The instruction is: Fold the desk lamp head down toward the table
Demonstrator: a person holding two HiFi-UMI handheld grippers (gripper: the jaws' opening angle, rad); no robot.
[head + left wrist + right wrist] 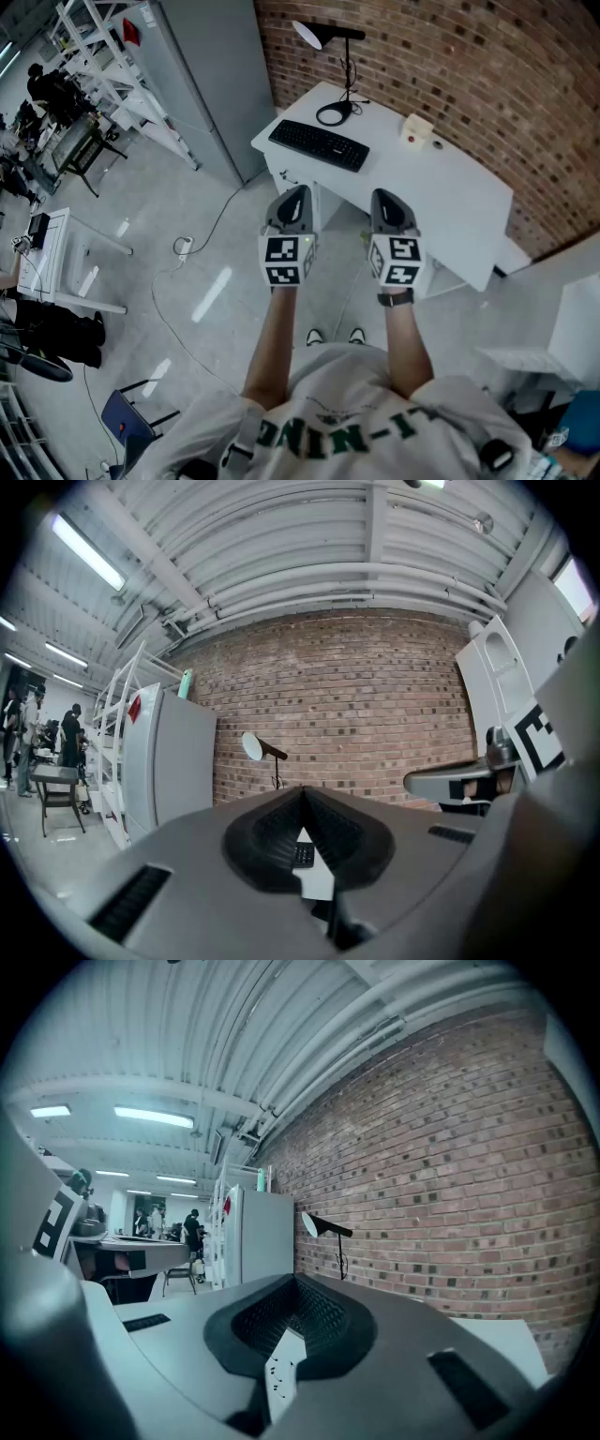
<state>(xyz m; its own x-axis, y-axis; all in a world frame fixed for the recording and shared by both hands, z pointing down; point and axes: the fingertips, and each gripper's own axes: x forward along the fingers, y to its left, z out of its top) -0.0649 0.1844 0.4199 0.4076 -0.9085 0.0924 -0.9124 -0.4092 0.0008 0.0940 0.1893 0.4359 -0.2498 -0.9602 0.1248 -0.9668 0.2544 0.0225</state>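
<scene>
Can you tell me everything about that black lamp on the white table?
The thin black desk lamp stands upright at the far corner of the white table, near the brick wall. It has a ring-shaped base, a slim stem, a level arm and a round shade, white inside, not folded down. Only the table touches it.

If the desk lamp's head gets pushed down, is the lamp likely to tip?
Likely top-heavy: the lamp has a thin stem, with its head jutting sideways. It may tip or slide, since its ring base looks small.
</scene>
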